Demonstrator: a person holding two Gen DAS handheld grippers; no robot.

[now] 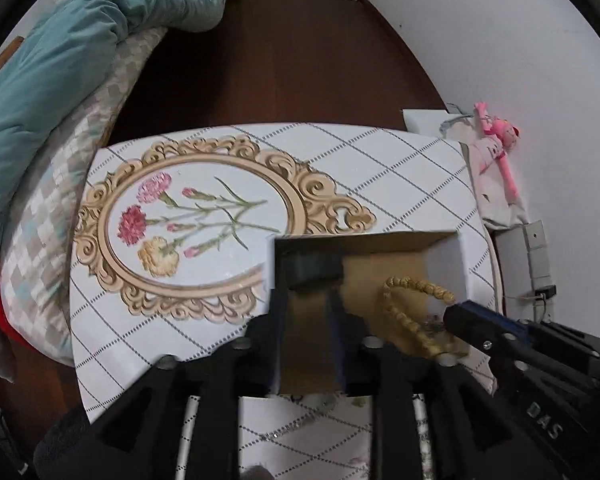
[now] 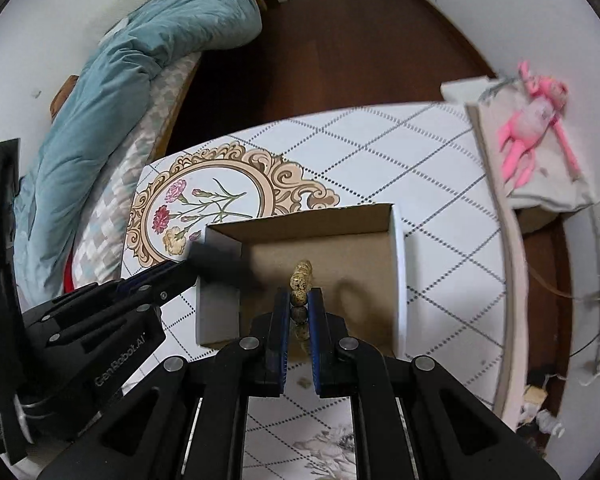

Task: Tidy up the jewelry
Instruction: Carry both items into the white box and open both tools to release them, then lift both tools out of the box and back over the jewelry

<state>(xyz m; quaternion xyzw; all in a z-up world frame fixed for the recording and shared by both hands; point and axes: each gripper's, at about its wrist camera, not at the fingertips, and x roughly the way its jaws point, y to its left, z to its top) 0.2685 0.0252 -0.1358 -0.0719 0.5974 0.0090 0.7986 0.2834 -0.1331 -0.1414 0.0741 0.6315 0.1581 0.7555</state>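
An open cardboard box [image 2: 396, 256] with white outer walls stands on the table; it also shows in the left wrist view [image 1: 456, 256]. My right gripper [image 2: 299, 300] is shut on a tan beaded bracelet [image 2: 300, 276] and holds it inside the box above the floor. In the left wrist view the bracelet [image 1: 404, 312] hangs as a loop from the right gripper [image 1: 454, 316]. My left gripper [image 1: 308, 276] grips the box's left wall [image 1: 280, 292] between its fingers; it shows in the right wrist view [image 2: 220, 264] at that wall.
The table [image 2: 440, 152] has a white cloth with a diamond grid and a gold floral frame print [image 1: 188, 224]. A bed with a teal quilt [image 1: 60, 72] lies to the left. A pink plush toy [image 2: 532, 128] lies on a cloth at the right. Dark wood floor lies beyond.
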